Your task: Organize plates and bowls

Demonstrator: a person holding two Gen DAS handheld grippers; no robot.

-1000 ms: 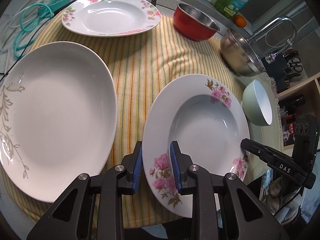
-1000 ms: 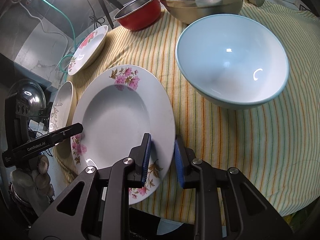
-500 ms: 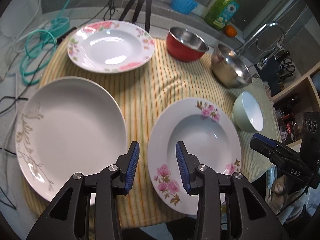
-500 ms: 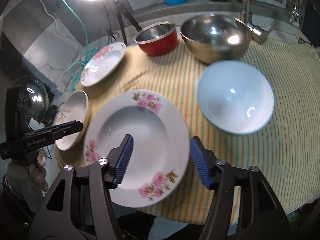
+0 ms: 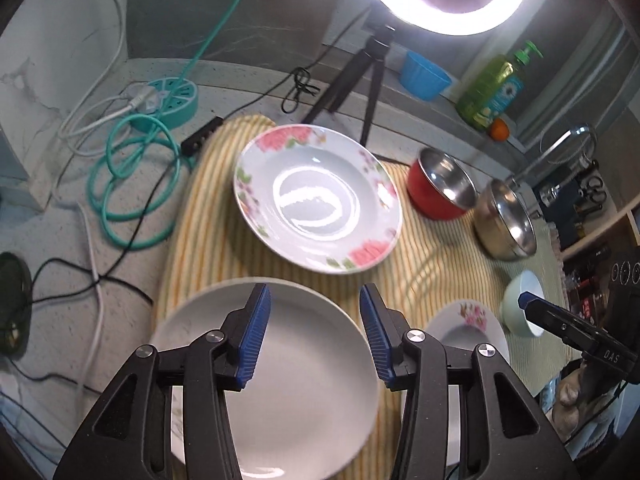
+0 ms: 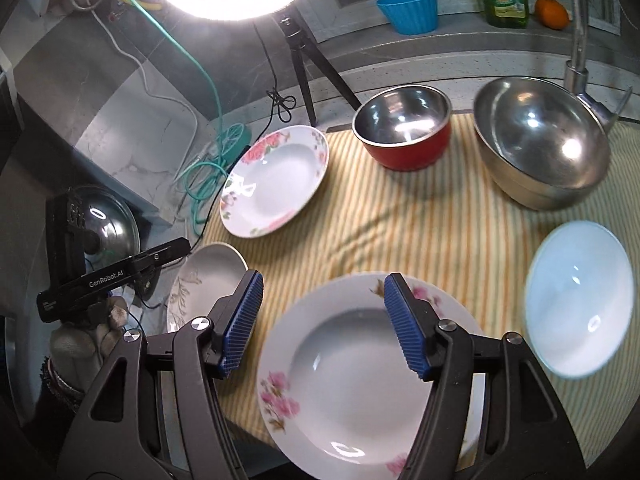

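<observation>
My left gripper (image 5: 314, 336) is open and empty above the large plain white plate (image 5: 296, 392) at the near left of the striped cloth (image 5: 208, 216). A floral soup plate (image 5: 318, 198) lies farther back. My right gripper (image 6: 322, 324) is open and empty above a second floral soup plate (image 6: 352, 368), which also shows in the left wrist view (image 5: 468, 326). A pale blue bowl (image 6: 580, 304), a red steel-lined bowl (image 6: 404, 130) and a large steel bowl (image 6: 544, 140) stand on the cloth's right and back. The far floral plate (image 6: 276, 176) and white plate (image 6: 204, 276) show left.
A ring light on a tripod (image 5: 360, 76) stands behind the cloth. Teal cable coils (image 5: 132, 184) and a power strip lie on the counter at left. A soap bottle (image 5: 494, 88), blue cup (image 5: 424, 76) and faucet (image 6: 578, 28) are at the back. The left gripper shows (image 6: 108, 276).
Both grippers have opened wide, letting go of the near floral plate's rim, and lifted back. The left one has swung left over the white plate.
</observation>
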